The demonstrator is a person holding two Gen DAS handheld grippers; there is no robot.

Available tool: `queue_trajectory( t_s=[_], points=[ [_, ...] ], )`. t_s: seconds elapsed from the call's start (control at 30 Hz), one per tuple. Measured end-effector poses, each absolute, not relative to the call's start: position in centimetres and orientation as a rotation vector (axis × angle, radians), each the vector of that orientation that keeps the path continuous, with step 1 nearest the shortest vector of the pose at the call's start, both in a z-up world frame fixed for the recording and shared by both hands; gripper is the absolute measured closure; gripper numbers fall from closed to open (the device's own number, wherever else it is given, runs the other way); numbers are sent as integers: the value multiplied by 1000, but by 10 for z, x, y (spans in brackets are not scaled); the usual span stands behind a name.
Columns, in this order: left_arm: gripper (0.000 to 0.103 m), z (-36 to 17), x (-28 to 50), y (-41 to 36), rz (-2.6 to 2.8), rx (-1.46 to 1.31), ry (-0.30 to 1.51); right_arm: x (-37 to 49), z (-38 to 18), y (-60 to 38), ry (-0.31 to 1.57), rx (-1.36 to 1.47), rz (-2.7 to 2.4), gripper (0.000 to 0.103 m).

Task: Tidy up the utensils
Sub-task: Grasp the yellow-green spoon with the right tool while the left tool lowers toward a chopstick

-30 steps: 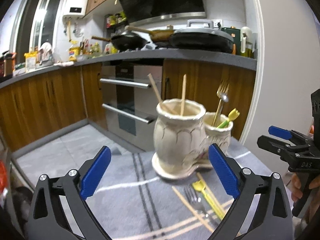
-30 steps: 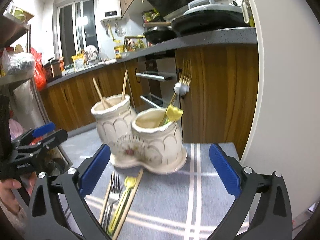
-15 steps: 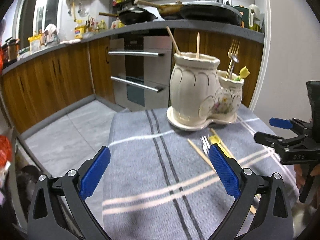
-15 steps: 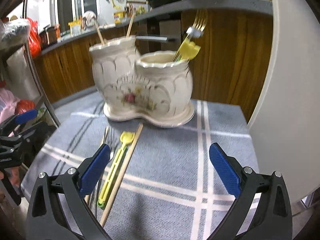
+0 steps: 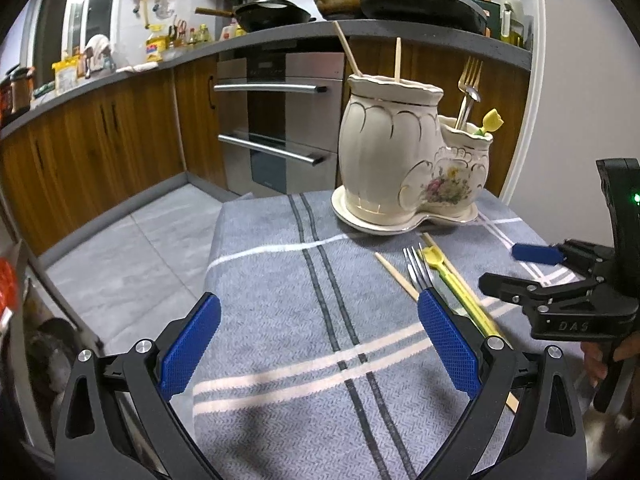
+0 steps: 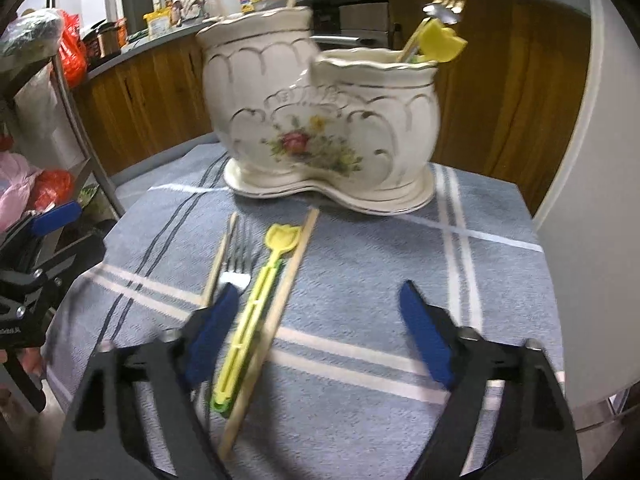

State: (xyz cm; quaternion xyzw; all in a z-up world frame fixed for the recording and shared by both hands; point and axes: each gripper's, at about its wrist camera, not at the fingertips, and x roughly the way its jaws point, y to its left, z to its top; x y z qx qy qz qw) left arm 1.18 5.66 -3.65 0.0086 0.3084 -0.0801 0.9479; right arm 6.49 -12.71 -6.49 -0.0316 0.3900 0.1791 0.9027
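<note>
A cream ceramic double-pot holder (image 5: 404, 168) (image 6: 320, 120) stands at the far side of the cloth. Its tall pot holds two chopsticks, and its small pot holds a fork and a yellow tulip pick. In front of it lie a silver fork (image 6: 240, 252) (image 5: 418, 270), a yellow tulip utensil (image 6: 256, 300) (image 5: 452, 280) and two wooden chopsticks (image 6: 280, 300) (image 5: 396, 276). My right gripper (image 6: 318, 300) (image 5: 516, 270) hovers low over them. Its jaws are closing, the yellow utensil and one chopstick lie between them, and the pads press on nothing. My left gripper (image 5: 316, 308) (image 6: 68, 236) is open and holds nothing.
A grey striped cloth (image 5: 320, 352) covers a small table whose edges drop off at left and front. A white wall (image 6: 592, 200) stands close on the right. Wooden cabinets and an oven (image 5: 280, 120) lie behind. A metal rack with bags (image 6: 48, 100) stands at the left.
Both grippers have come down and tilted toward the cloth. The right one now sits close over the loose utensils, and its jaws have narrowed. The left jaws stay wide.
</note>
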Motion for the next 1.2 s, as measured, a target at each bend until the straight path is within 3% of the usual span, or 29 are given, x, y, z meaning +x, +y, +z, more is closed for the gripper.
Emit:
queue_trajectory(
  t_s=[0.13, 0.27, 0.83, 1.2],
  points=[
    [5, -37, 14, 55, -170, 17, 634, 68, -67, -114, 848, -68, 420, 72],
    [5, -37, 15, 53, -177, 17, 635, 71, -67, -102, 863, -89, 436, 87],
    [5, -31, 9, 59, -190, -16, 627, 84, -74, -80, 952, -208, 366, 89],
    [5, -32, 12, 32, -189, 2, 709, 61, -57, -127, 858, -15, 427, 93]
  ],
)
